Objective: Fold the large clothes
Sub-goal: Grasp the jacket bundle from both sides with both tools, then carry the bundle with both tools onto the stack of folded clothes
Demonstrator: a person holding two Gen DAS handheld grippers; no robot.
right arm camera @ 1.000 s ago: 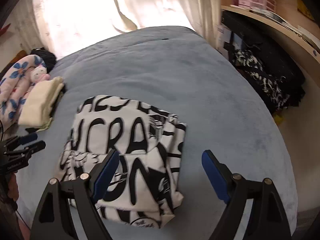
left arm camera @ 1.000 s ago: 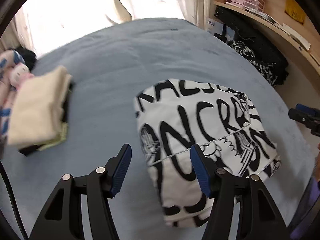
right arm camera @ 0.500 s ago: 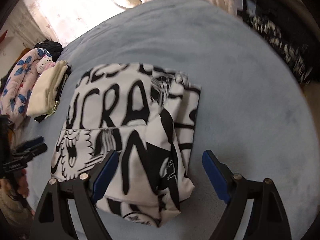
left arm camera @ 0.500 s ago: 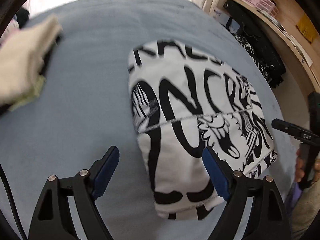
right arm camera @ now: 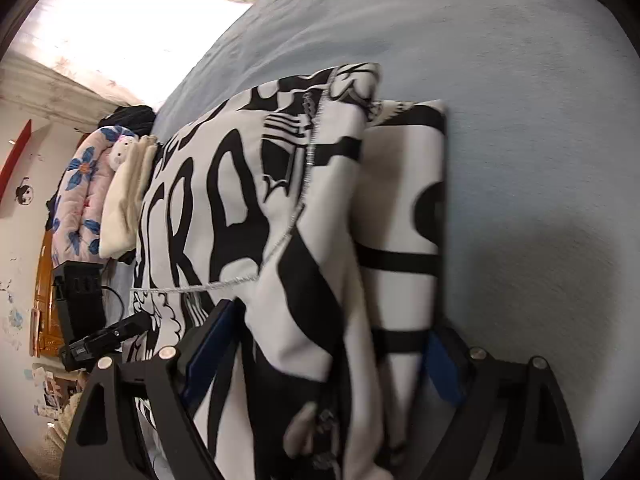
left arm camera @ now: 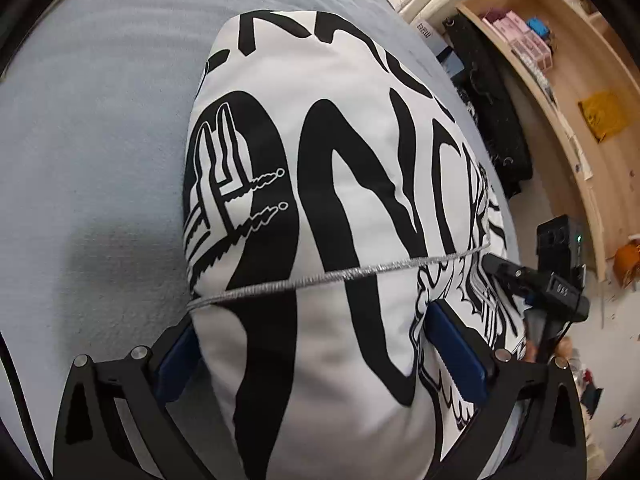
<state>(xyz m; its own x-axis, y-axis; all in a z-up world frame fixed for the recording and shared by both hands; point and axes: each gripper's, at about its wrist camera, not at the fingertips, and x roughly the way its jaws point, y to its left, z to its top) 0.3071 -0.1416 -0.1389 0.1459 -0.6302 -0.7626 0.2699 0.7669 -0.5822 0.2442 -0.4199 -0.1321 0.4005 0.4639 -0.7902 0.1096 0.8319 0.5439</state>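
A folded white garment with bold black lettering (left arm camera: 328, 208) lies on the light blue bed (left arm camera: 92, 152). My left gripper (left arm camera: 320, 356) is open, its blue pads straddling the garment's near left end, close down on it. The garment also fills the right wrist view (right arm camera: 256, 216), folded in layers with a silver cord across it. My right gripper (right arm camera: 320, 364) is open, its pads either side of the garment's near right end. The right gripper shows in the left wrist view (left arm camera: 536, 284); the left gripper shows in the right wrist view (right arm camera: 104, 336).
A cream folded stack (right arm camera: 128, 196) and a pink floral blanket (right arm camera: 80, 184) lie at the bed's far left edge. Wooden shelves (left arm camera: 560, 80) and a black bag (left arm camera: 496, 120) stand right of the bed. Bare bed surface (right arm camera: 520, 120) lies to the right.
Both grippers have dropped forward and down onto the folded garment, and now straddle its near ends. Both stay open. The garment has not moved.
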